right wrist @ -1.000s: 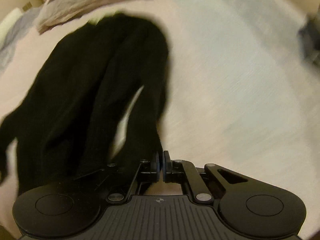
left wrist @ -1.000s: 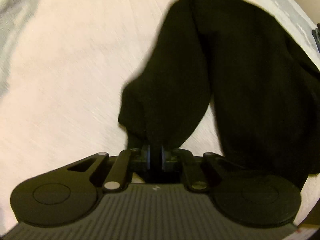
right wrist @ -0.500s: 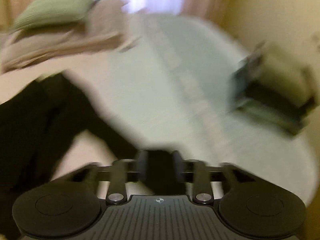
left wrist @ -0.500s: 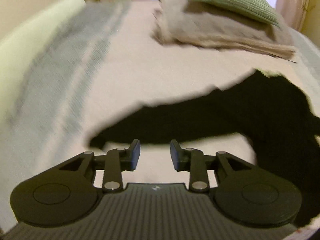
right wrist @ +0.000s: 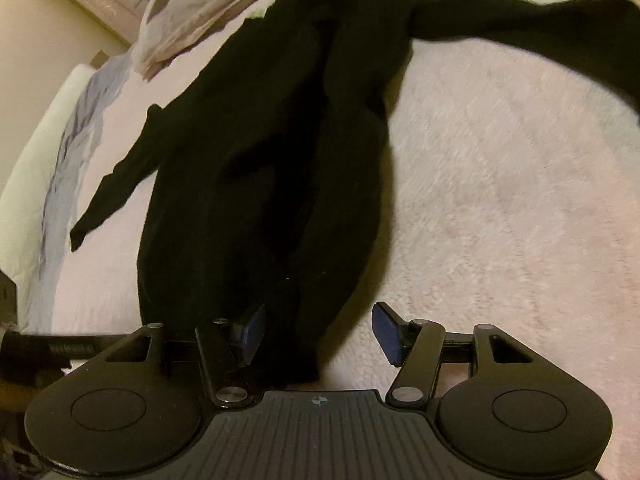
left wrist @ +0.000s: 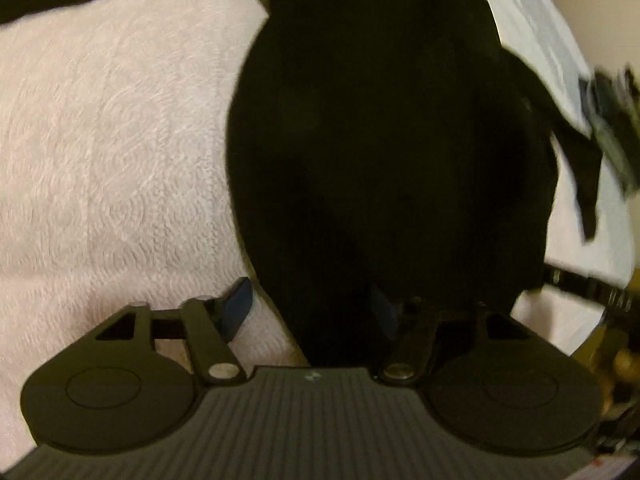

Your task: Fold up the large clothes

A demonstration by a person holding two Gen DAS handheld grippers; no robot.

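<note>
Black garment [right wrist: 272, 168] is lying bunched on the pink fleece blanket [right wrist: 500, 200], filling centre frame, one sleeve trailing to upper right. Right gripper [right wrist: 320, 330] is sitting jaws wide apart, hem edge between them. Left gripper [left wrist: 310, 310] is also spread, straddling the fabric. Folded bedding [right wrist: 200, 20] is stacked upper left.

Black garment [right wrist: 272, 152], long-sleeved, soft matte fabric. Lies on pale pink fleecy bed cover, body bunched lengthwise into a narrow mass with deep folds down the middle. One sleeve trails off to the left, flat, tapering to its cuff; the other stretches right from the far end (shoulder area, apparently). Near hem rumpled, not squared.
</note>
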